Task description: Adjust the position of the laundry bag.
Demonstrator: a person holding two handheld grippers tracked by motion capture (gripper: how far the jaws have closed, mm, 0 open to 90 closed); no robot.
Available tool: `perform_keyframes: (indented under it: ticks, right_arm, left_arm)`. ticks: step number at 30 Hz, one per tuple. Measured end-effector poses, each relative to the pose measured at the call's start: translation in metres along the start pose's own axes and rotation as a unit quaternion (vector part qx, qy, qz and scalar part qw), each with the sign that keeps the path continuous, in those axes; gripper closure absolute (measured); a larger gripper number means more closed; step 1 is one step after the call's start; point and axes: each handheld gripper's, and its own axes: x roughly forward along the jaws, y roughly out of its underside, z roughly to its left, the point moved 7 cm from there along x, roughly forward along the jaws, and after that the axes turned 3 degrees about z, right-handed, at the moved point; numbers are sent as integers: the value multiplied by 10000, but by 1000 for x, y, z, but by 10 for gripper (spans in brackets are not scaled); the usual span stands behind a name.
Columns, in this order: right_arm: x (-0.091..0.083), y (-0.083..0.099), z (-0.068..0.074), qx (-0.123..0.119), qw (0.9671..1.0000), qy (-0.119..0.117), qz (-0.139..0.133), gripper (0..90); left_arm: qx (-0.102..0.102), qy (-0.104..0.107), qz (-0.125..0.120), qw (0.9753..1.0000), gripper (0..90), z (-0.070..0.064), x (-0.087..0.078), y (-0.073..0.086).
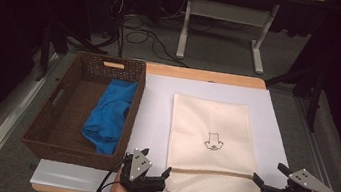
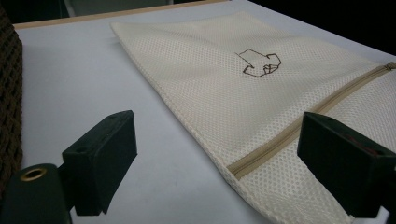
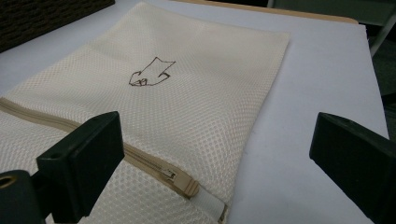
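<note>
A cream mesh laundry bag [image 1: 212, 145] lies flat on the white sheet [image 1: 156, 114], with a small dark drawing [image 1: 213, 143] on it and a tan zipper [image 2: 299, 128] across its near end. The zipper pull [image 3: 173, 174] sits at the bag's right end. My left gripper [image 1: 155, 162] is open at the bag's near left corner, low over the sheet. My right gripper [image 1: 268, 174] is open at the near right corner. Nothing lies between either pair of jaws. A blue cloth [image 1: 110, 115] lies in the brown wicker basket [image 1: 47, 131] on the left.
The wicker basket stands left of the sheet, its wall [image 2: 9, 102] close to my left gripper. The wooden table edge [image 1: 201, 75] runs along the far side. Beyond it are a white frame leg [image 1: 183, 32] and cables [image 1: 141, 36] on the floor.
</note>
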Motion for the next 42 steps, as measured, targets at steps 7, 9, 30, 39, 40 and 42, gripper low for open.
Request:
perform_keyframes:
  ticks: [7,9,30,39,40,42]
  right_arm:
    - [-2,0,0,-22,10000,-47,-76,88]
    - [-1,0,1,-34,9999,-55,-78,97]
    - [-3,19,-20,211,9994,76,271,487]
    - [16,42,-18,369,9940,-188,1011,475]
    - [18,43,-17,360,9937,-193,1039,473]
    - [22,47,-12,250,9916,-270,1243,475]
  left_arm:
    - [-27,118,52,9999,150,-3,1,1]
    - [-42,141,71,9999,150,-4,2,2]
    - [-76,426,1142,9925,289,-14,31,26]
    - [-104,628,1454,9873,476,-26,42,37]
    - [-102,594,1489,9870,476,-28,43,39]
    - [6,405,1431,9889,544,-28,43,40]
